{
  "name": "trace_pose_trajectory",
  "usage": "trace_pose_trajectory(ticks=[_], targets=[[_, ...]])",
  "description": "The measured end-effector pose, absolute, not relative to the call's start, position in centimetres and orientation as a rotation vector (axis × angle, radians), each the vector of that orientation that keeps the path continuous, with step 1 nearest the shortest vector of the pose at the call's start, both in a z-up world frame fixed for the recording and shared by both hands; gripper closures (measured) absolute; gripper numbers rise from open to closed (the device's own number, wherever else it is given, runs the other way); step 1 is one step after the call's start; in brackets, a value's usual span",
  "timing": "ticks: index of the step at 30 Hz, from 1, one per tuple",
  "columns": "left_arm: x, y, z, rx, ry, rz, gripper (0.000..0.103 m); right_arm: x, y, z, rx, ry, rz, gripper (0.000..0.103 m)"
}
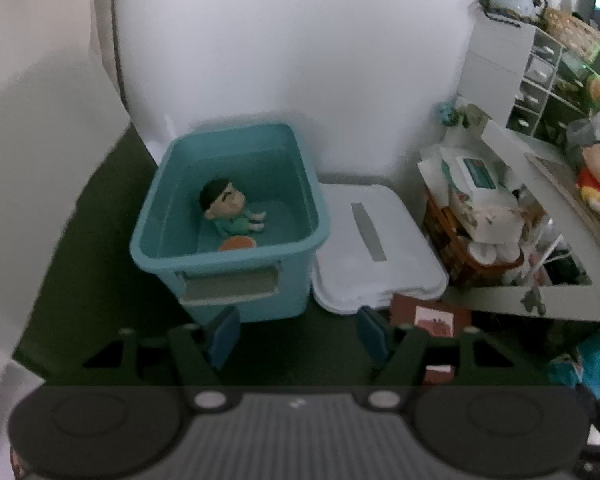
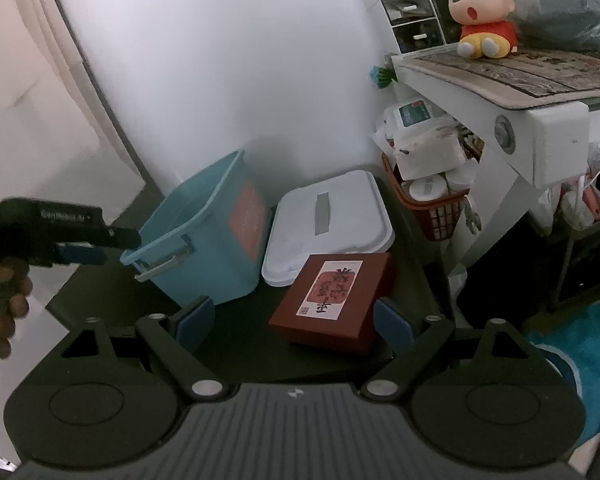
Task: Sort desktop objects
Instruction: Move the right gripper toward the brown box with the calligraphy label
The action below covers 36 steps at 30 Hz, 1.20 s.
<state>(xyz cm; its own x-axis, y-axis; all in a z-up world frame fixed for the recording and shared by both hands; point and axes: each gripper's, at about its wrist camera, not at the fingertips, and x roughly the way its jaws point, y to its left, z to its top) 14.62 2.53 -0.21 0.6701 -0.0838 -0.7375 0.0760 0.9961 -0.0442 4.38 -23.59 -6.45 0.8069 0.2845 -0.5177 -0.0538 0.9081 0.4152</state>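
- Since I read the desk from left to right, I start with the teal bin: it stands open on the dark desk mat, with a small figurine and an orange piece already lying inside.
- My left gripper hovers just in front of that bin, jaws apart and empty.
- Just right of the bin lies its white lid, flat on the mat and touching the bin's side.
- Next comes the dark red box, resting against the lid's near edge; I judge it the next thing to sort.
- My right gripper has its jaws wide and bare, and its right pad sits beside the box's near corner without pressing it.
- That box looks like stiff card, probably light, with smooth sides that could slip; I would grip across two opposite flat sides, low and square, not on a corner.
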Motion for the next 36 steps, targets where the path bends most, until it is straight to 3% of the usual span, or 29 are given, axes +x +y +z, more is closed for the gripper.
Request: trace_pose_trajectory(ticks=[36], targets=[[16.4, -2.4, -7.6, -0.045, 0.900, -0.301, 0.035, 7.1, -23.4, -8.7, 0.381, 0.677, 0.125, 0.013]])
